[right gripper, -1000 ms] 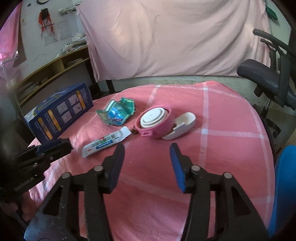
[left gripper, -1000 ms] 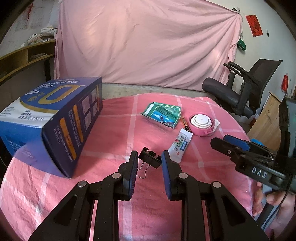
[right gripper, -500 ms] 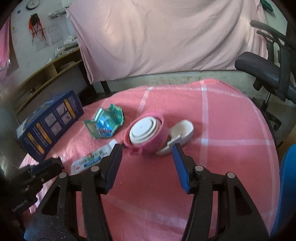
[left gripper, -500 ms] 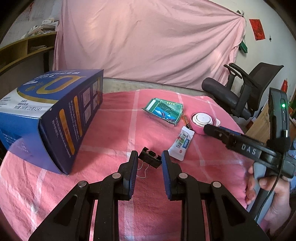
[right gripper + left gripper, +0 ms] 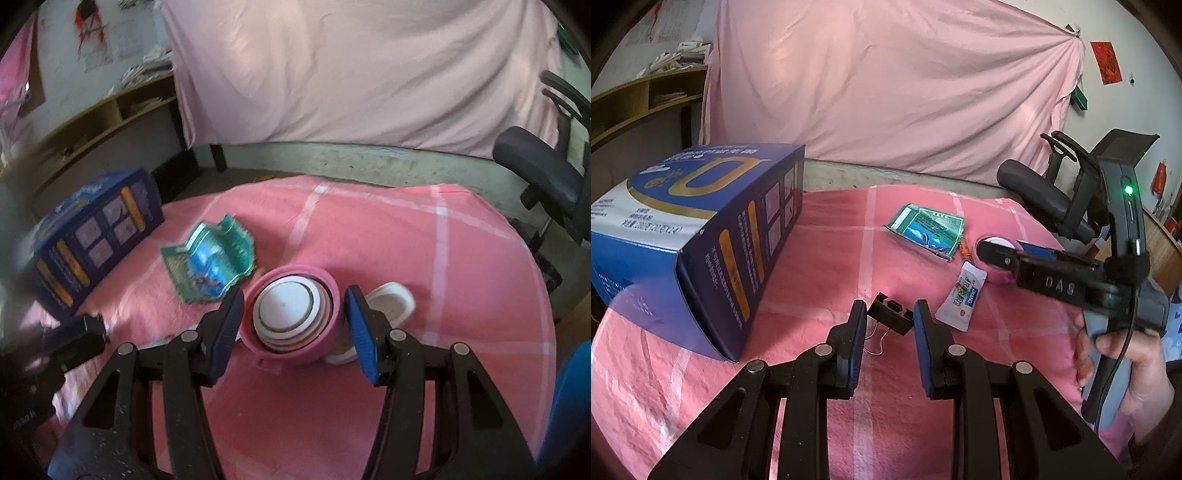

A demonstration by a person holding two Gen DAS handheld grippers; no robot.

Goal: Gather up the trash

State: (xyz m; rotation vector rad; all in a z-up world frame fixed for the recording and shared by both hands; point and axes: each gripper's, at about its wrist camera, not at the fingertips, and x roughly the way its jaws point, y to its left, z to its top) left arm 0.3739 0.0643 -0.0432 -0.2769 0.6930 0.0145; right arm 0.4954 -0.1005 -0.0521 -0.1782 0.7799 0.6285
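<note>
Right now the left gripper pinches a small black binder clip between its fingers, just above the pink cloth. The right gripper has its fingers spread wide on both sides of a pink round cup, not pressing it yet. I think the step is grabbing this cup. Next the fingers should squeeze it, then lift. A bit farther lie a white packet and a green wrapper. The blue box sits at the left.
</note>
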